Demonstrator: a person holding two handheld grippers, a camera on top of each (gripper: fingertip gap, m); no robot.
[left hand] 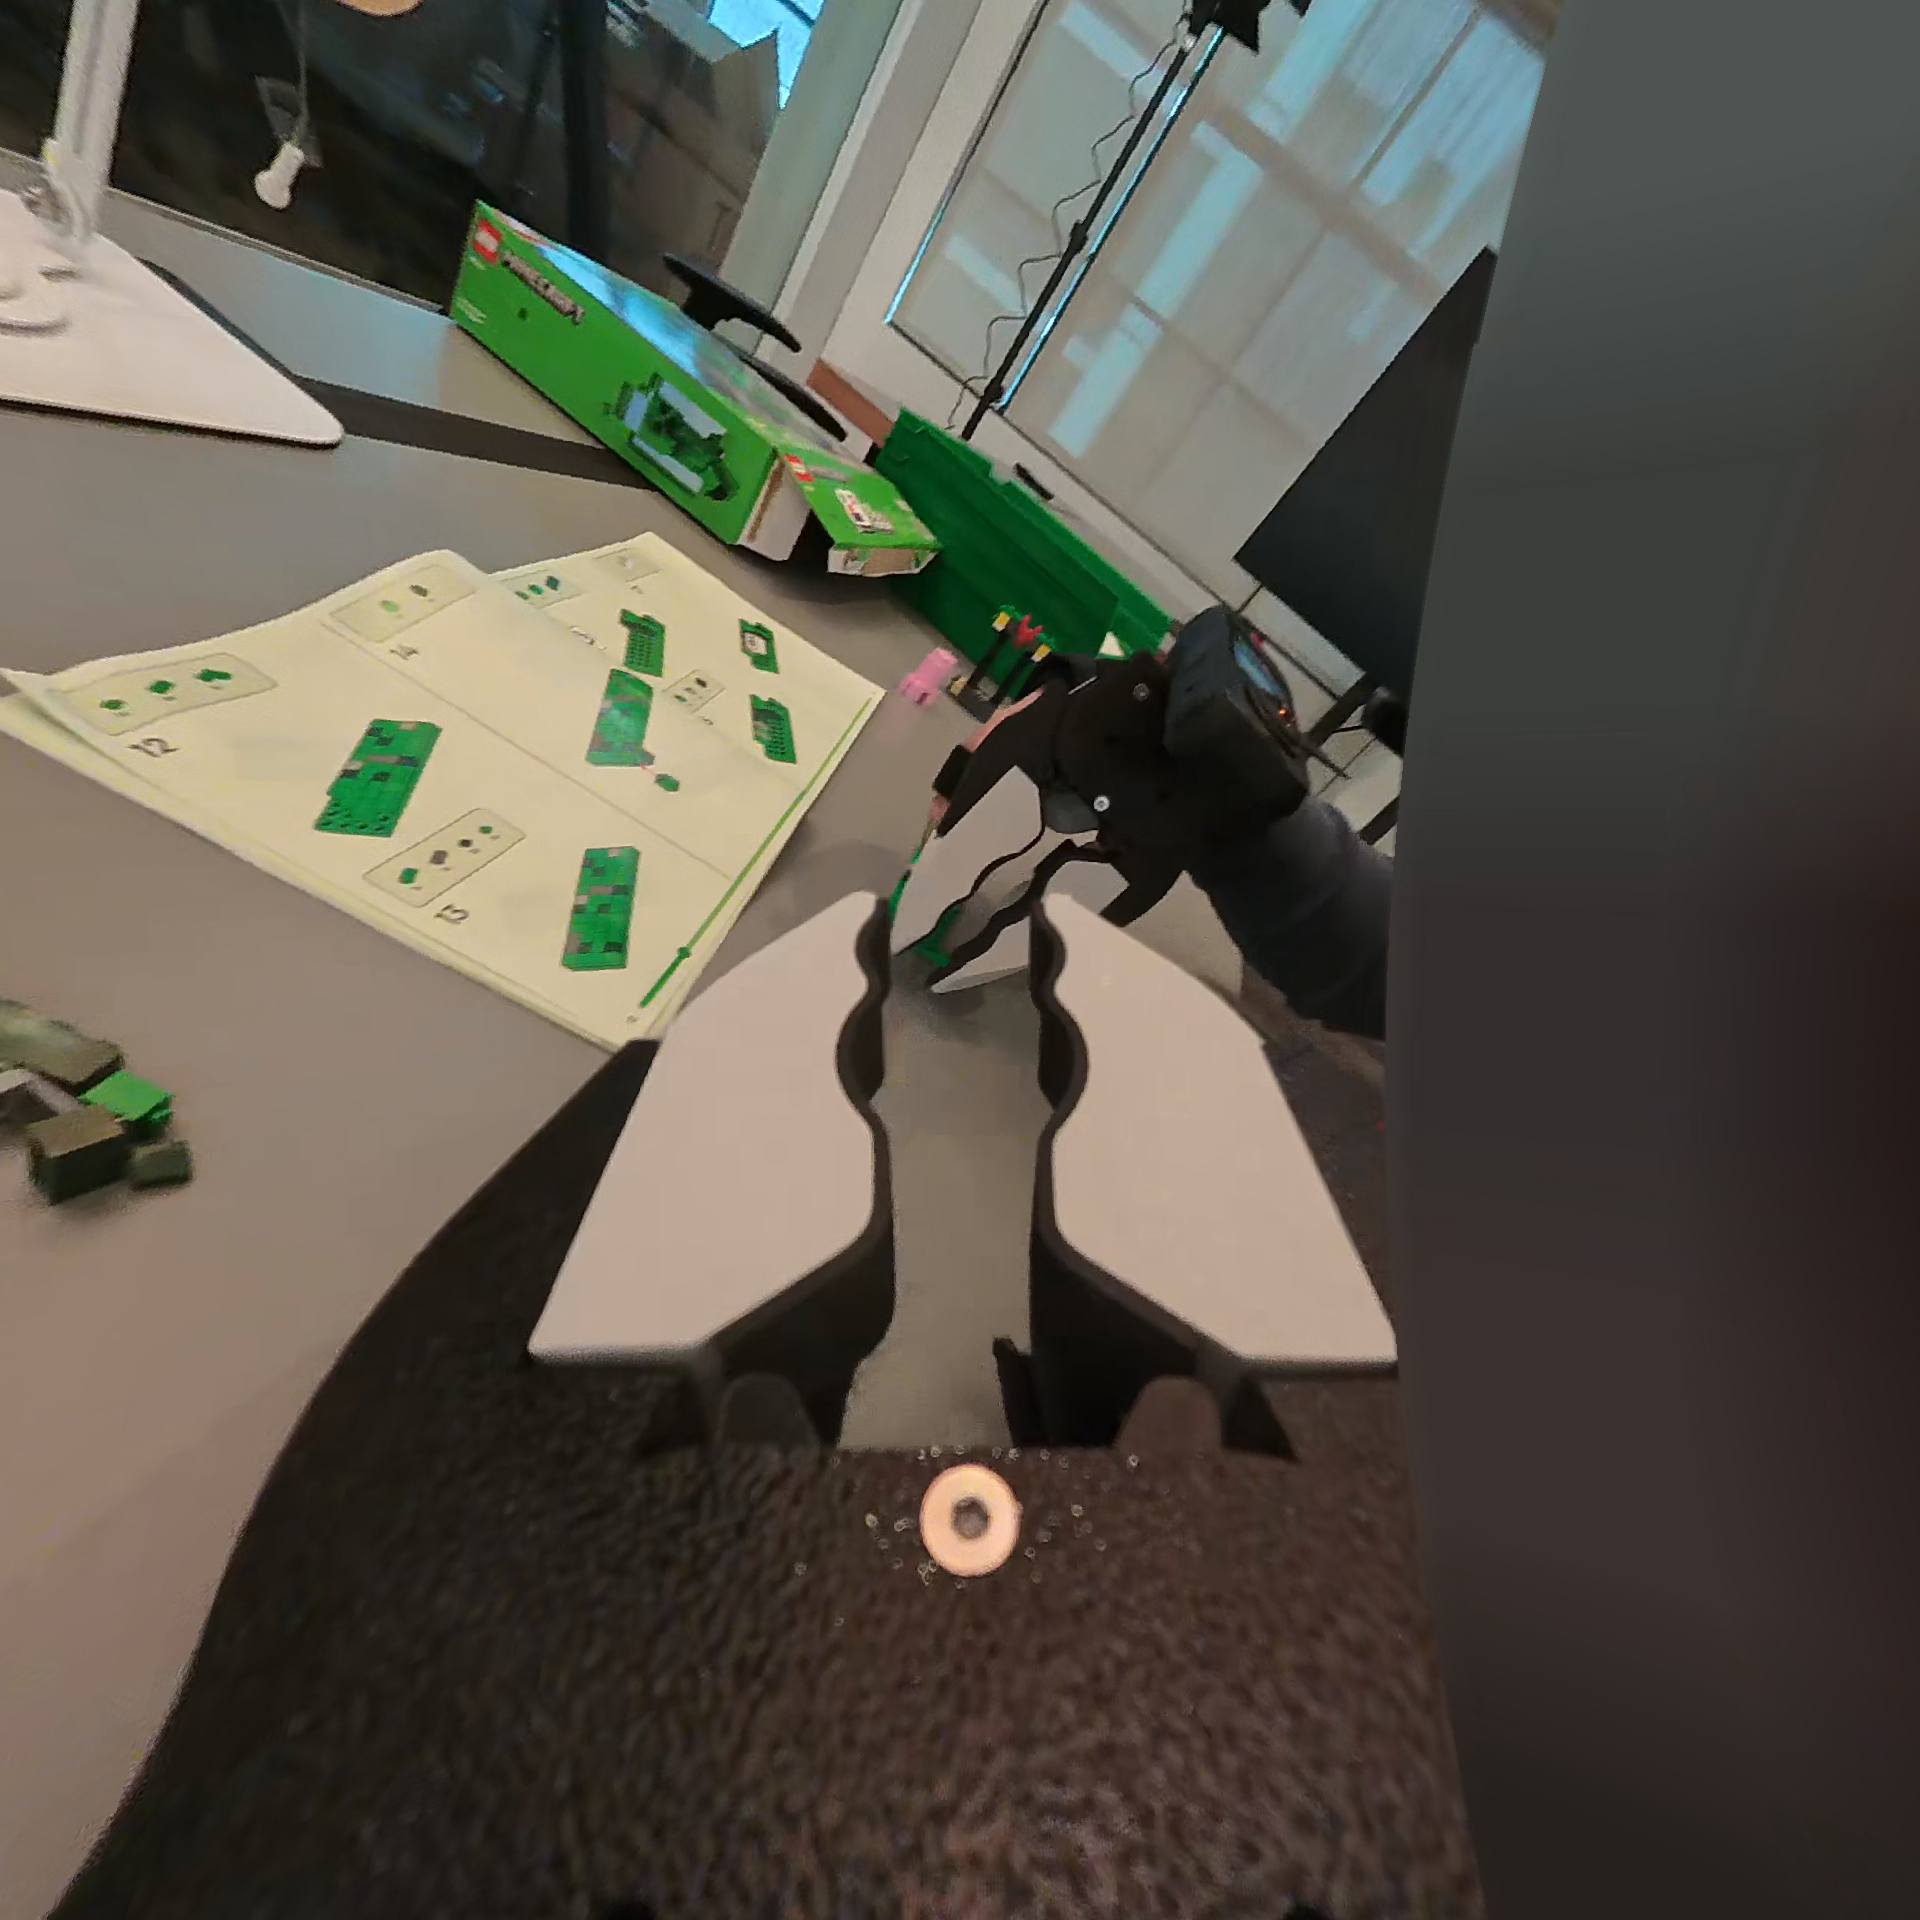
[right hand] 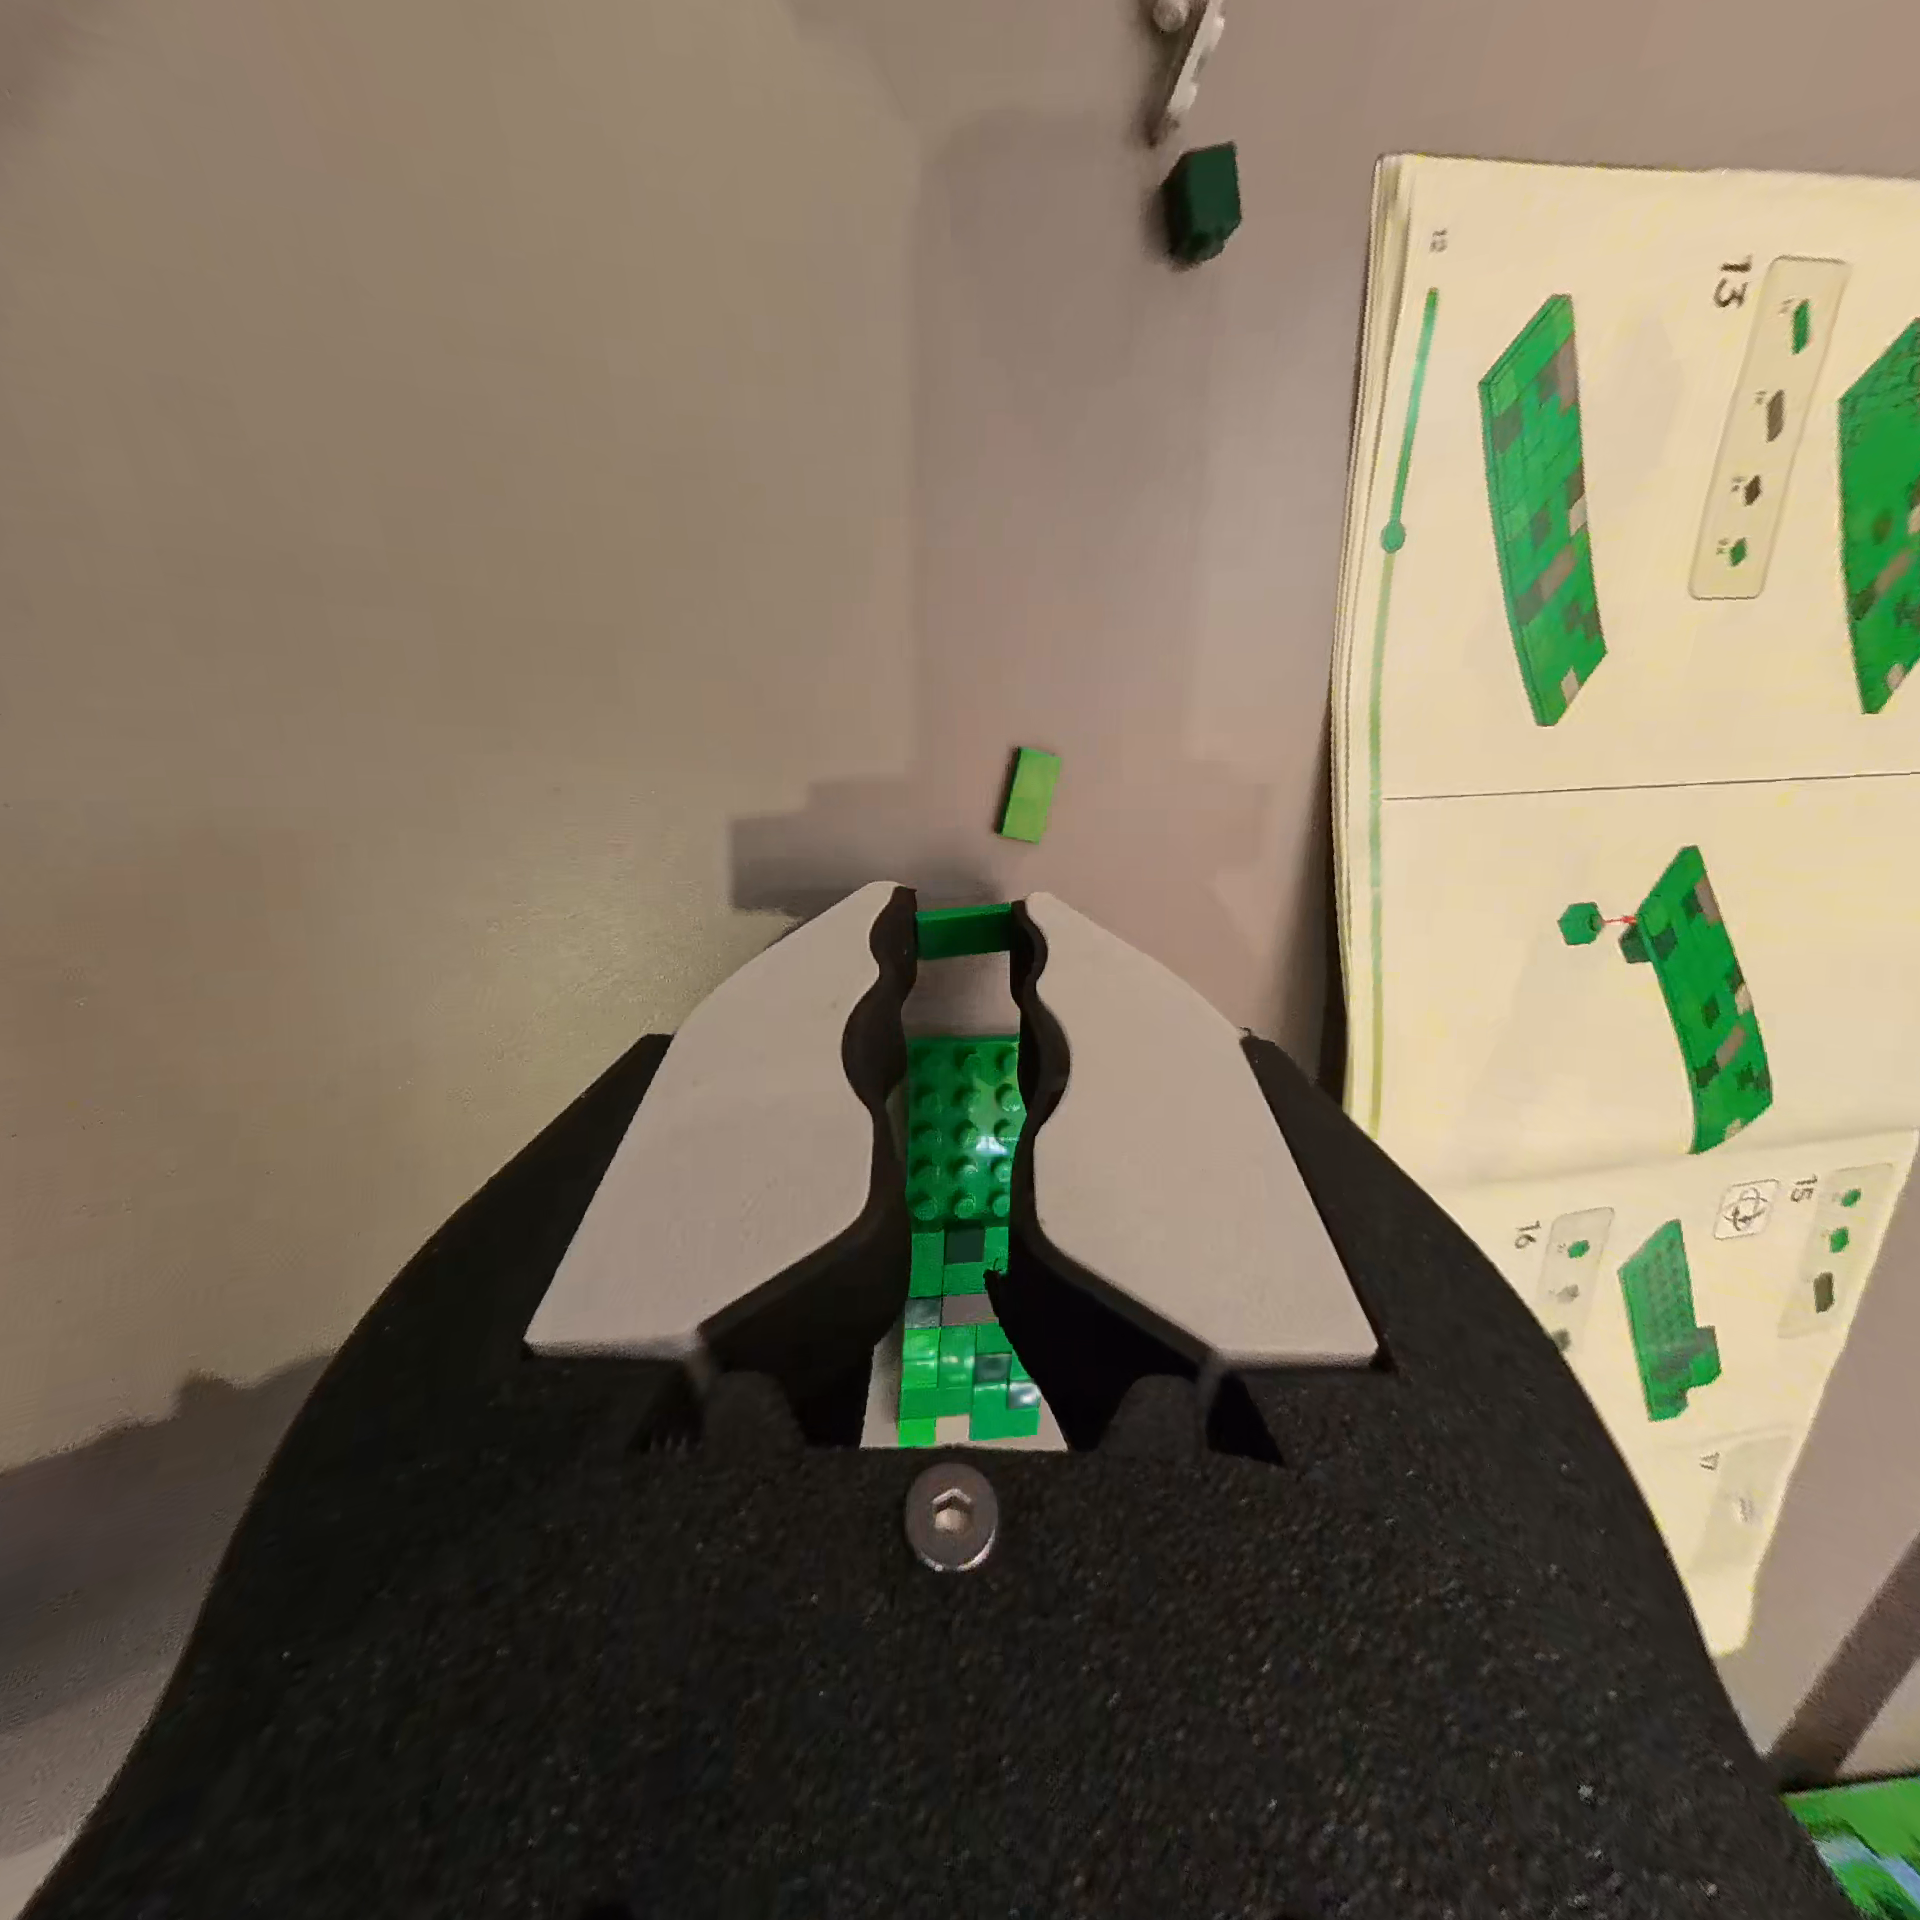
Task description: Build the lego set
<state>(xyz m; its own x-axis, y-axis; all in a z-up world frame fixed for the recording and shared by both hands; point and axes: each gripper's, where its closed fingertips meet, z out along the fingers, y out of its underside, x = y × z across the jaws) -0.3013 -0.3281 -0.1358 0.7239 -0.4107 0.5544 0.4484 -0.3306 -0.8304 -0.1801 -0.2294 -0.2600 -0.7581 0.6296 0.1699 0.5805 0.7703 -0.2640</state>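
Observation:
My right gripper point(right hand: 964, 914) is shut on a small flat green tile point(right hand: 964, 930), held at the fingertips. Beneath it, seen through the gap between the fingers, lies the green studded plate build point(right hand: 961, 1132) with green and grey tiles on its near end. A loose green tile point(right hand: 1029, 792) lies on the table just beyond the tips. My left gripper point(left hand: 961, 914) is open and empty, and points at the right gripper point(left hand: 930, 951) close ahead. Something green shows at the right gripper's tips in the left wrist view.
The open instruction booklet point(right hand: 1621, 727) lies right of the build and also shows in the left wrist view point(left hand: 468, 748). A dark green brick point(right hand: 1200, 197) lies farther off. A pile of loose bricks point(left hand: 94, 1122), the green set box point(left hand: 644, 395) and a pink figure point(left hand: 928, 675) are on the table. One gripper's finger ends stand about 20 cm off the other's. The right tips stand about 11 cm off the dark green brick point(right hand: 1200, 197).

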